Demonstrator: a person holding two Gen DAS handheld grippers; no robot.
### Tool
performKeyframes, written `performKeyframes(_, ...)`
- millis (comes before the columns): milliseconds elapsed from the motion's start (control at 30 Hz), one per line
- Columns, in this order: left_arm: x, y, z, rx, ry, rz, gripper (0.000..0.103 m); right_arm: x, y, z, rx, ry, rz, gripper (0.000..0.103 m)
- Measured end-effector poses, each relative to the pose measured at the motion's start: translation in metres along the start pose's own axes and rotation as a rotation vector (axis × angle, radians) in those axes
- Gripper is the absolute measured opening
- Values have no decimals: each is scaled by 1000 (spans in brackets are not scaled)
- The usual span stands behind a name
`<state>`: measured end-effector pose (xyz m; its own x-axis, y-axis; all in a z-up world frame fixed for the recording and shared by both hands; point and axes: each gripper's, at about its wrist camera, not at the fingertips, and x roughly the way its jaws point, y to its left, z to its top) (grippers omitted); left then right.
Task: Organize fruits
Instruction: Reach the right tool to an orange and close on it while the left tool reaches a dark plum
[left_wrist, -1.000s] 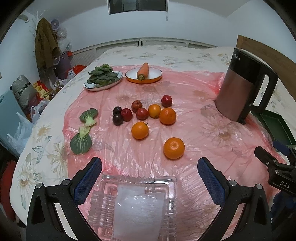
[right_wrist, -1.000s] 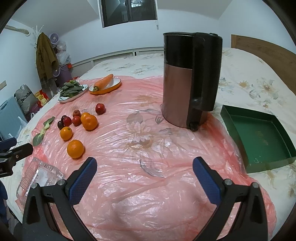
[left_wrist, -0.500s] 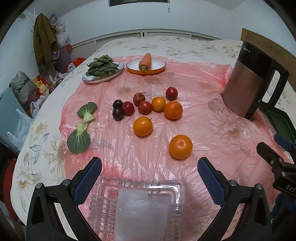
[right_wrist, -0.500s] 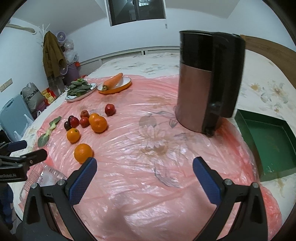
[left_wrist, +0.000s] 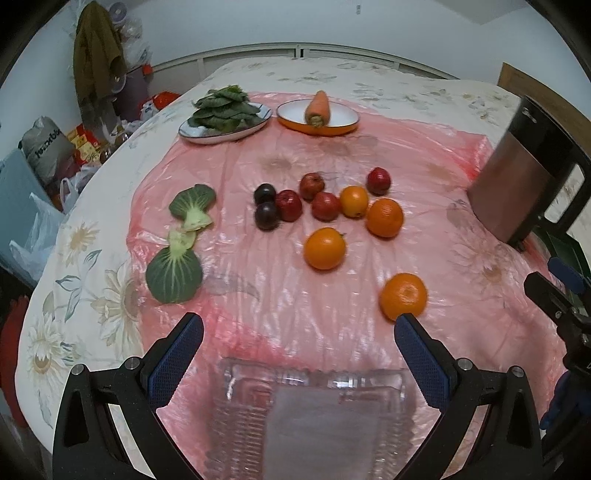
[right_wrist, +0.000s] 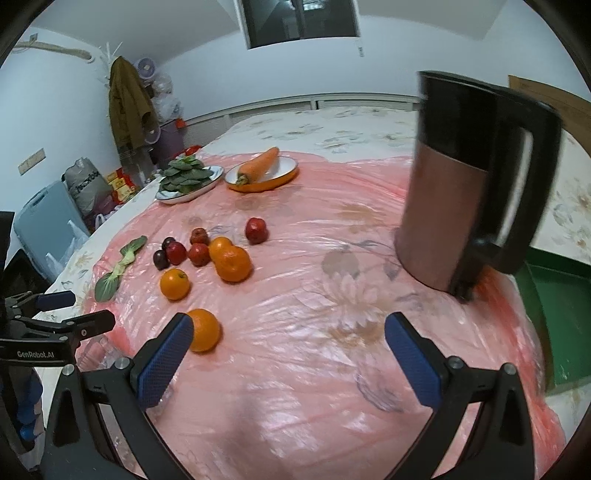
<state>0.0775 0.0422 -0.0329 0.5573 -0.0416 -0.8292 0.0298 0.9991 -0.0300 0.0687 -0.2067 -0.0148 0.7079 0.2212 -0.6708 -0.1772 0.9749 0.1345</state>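
Observation:
On the pink plastic sheet lie several oranges, red apples and dark plums in a loose group (left_wrist: 325, 206), also in the right wrist view (right_wrist: 207, 254). The nearest orange (left_wrist: 403, 296) lies apart, just beyond my left gripper's right fingertip; in the right wrist view it (right_wrist: 205, 329) sits by the right gripper's left fingertip. A clear plastic clamshell box (left_wrist: 314, 417) lies right below my open, empty left gripper (left_wrist: 295, 343). My right gripper (right_wrist: 288, 343) is open and empty above bare sheet.
A dark kettle (right_wrist: 476, 184) stands at the right, with a green tray (right_wrist: 557, 321) beside it. A plate of leafy greens (left_wrist: 225, 114) and an orange bowl with a carrot (left_wrist: 318, 112) sit at the back. Bok choy pieces (left_wrist: 181, 251) lie left.
Both grippers have moved forward and left over the sheet, so the fruit sits nearer and larger. The kettle has shifted right in both views. Both grippers stay open.

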Motion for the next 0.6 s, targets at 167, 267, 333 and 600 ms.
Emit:
performKeyframes(167, 12, 19, 9, -43, 27, -13, 101, 19, 17, 12, -45, 17, 46, 103)
performKeyframes(267, 19, 30, 17, -74, 34, -27, 97, 29, 24, 17, -61, 27, 66, 103)
performKeyframes(333, 25, 35, 23, -78, 37, -30, 93, 37, 28, 21, -67, 36, 75, 103)
performKeyframes(600, 53, 41, 51, -42, 40, -39, 76, 73, 43, 40, -118, 83, 104, 103)
